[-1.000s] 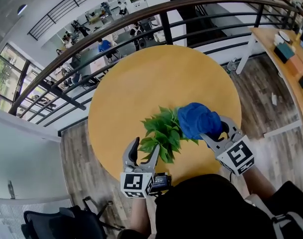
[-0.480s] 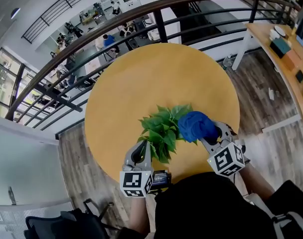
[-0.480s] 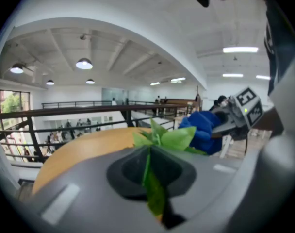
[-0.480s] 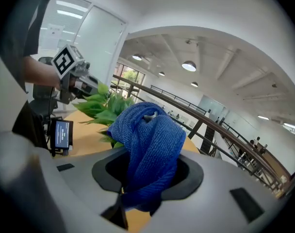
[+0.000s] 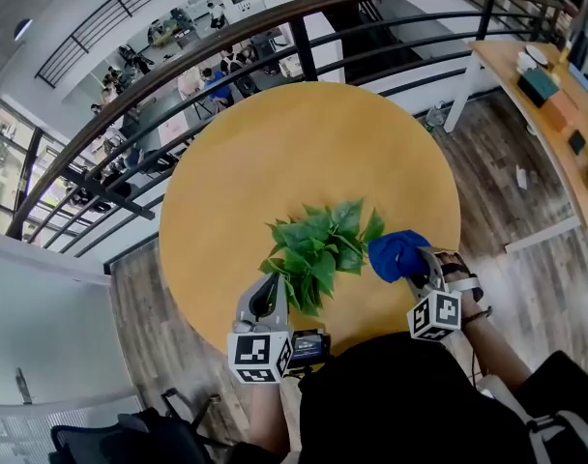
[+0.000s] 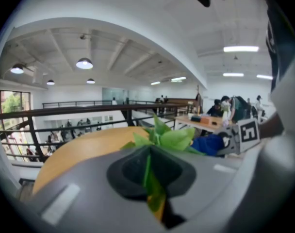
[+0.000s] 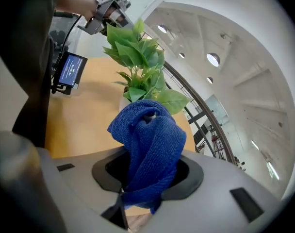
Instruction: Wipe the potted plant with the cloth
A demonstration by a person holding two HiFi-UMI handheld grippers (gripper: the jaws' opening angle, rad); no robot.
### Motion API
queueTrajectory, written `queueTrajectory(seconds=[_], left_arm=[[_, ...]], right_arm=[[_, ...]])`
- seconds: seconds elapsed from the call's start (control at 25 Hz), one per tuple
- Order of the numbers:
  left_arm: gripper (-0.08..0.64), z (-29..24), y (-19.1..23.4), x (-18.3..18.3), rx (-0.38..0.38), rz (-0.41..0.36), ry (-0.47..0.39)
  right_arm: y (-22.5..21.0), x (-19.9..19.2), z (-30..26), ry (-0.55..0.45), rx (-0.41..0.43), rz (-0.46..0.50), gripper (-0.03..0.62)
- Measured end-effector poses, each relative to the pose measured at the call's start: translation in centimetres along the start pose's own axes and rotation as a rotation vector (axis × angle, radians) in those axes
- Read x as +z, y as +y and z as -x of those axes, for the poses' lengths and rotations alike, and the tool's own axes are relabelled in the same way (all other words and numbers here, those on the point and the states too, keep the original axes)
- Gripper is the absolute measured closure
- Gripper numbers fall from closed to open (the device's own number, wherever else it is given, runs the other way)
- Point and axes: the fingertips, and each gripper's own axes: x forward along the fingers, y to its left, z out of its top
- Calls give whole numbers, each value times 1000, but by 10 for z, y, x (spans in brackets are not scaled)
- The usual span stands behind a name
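Our left gripper (image 5: 272, 285) pinches a leaf (image 6: 149, 174) of the potted plant (image 5: 318, 249) steady, our right gripper (image 5: 417, 271) clamps the blue cloth (image 5: 396, 254), so next we likely stroke it along that leaf.

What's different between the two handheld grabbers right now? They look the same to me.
The left gripper has its jaws closed on a green leaf of the potted plant; the right gripper has its jaws closed on a bunched blue cloth. The left gripper is at the plant's near-left edge, and the right gripper is off to the plant's right. Both are shut on something and both carry a marker cube.
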Motion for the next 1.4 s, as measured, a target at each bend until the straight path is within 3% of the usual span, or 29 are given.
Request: queueTrajectory(seconds=[0.36,0.52,0.72,0.88,1.04,1.28,1.4], left_arm=[[557,-1,-7,0,2,18,-9],[557,-2,-6,0,3,21,-12],[557,-4,-3,4,-1,19,-10],[557,-3,1,3,2,29,-10],[557,-4,4,4,-1,33,-9],[557,-4,7,1,-2,36,-4],[557,-4,5,3,-8,35,-10]], right_arm=[[-41,-40,9,1,-50,-282,428],[-73,-23,29,-75,-150,-311,428],[-118,18,56,-176,-268,-272,428],[-83,54,46,-226,-154,-188,428],[-15,29,11,-115,-22,-67,428],[-12,-67,-20,109,25,-213,428],[-40,-81,-15,121,-25,-250,428]])
